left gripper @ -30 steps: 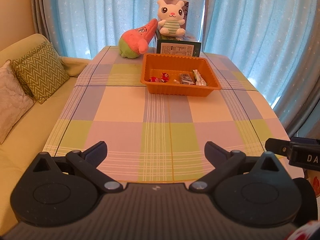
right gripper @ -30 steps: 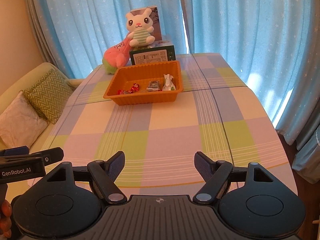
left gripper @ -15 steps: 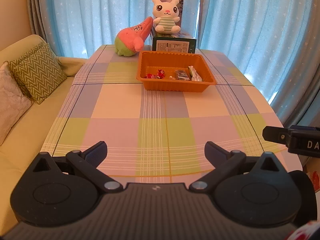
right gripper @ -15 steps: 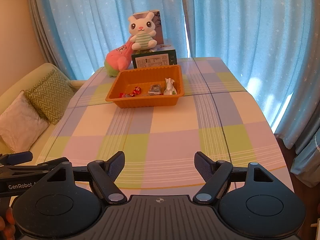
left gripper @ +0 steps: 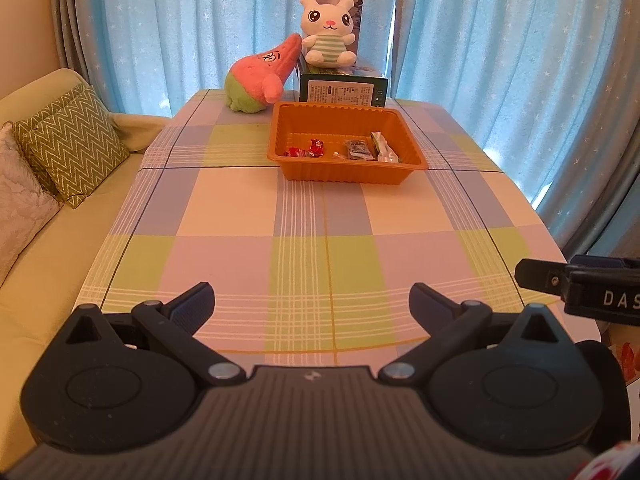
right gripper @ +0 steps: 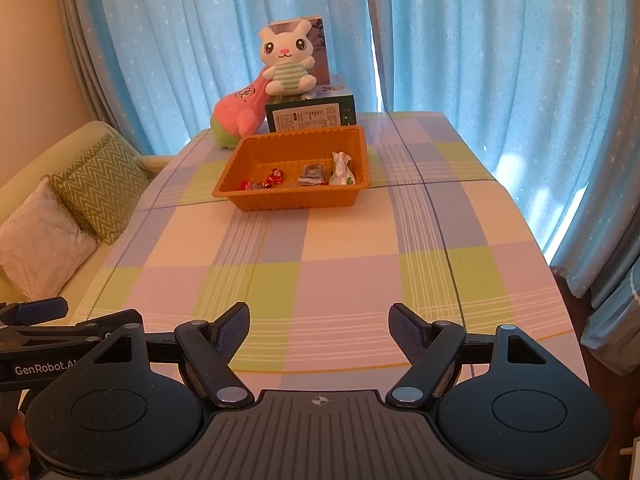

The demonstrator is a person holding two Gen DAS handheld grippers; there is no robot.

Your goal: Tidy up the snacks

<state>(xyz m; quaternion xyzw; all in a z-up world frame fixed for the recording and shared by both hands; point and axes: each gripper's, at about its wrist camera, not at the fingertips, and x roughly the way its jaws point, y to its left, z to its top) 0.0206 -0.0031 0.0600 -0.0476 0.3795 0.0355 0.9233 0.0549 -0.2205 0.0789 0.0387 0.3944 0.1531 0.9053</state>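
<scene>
Two grippers, both with fingers spread wide and nothing between them. Left gripper [left gripper: 312,300] hangs over the near edge of the table [left gripper: 320,216], its blue pads [left gripper: 196,300] above bare checked cloth. Right gripper [right gripper: 319,322] likewise, dark pads [right gripper: 234,330] parted above the near table edge, touching nothing. Each gripper shows up at the side of the other's view: right one's finger at the right edge of the left wrist view, left one's arm with white lettering at the lower left of the right wrist view, a bit of a hand [right gripper: 16,436] under it.

Near half of the table is just cloth in pastel checks. Well apart from both grippers, toward the far end, sits the orange tray [left gripper: 344,174]. Snacks lie inside it along its near wall: red wrapped candies [left gripper: 306,149] at left, a dark small packet [left gripper: 357,148] in the middle, a white-green wrapper [left gripper: 383,149] at right, tilted up against the others. Rest of the tray floor is bare.

Just behind the tray, a dark green box [left gripper: 342,91] with a printed label facing forward. White bunny plush [left gripper: 327,34] in a striped shirt sits on top of it, a taller box [left gripper: 356,12] behind the bunny. Pink-and-green plush [left gripper: 260,80] lies to the left, leaning toward the box.

Blue star-print curtains [left gripper: 180,20] behind everything. Pale sofa [left gripper: 48,216] along the table's left side with a green zigzag cushion [left gripper: 68,140] and a white cushion [left gripper: 16,208] beside it.
</scene>
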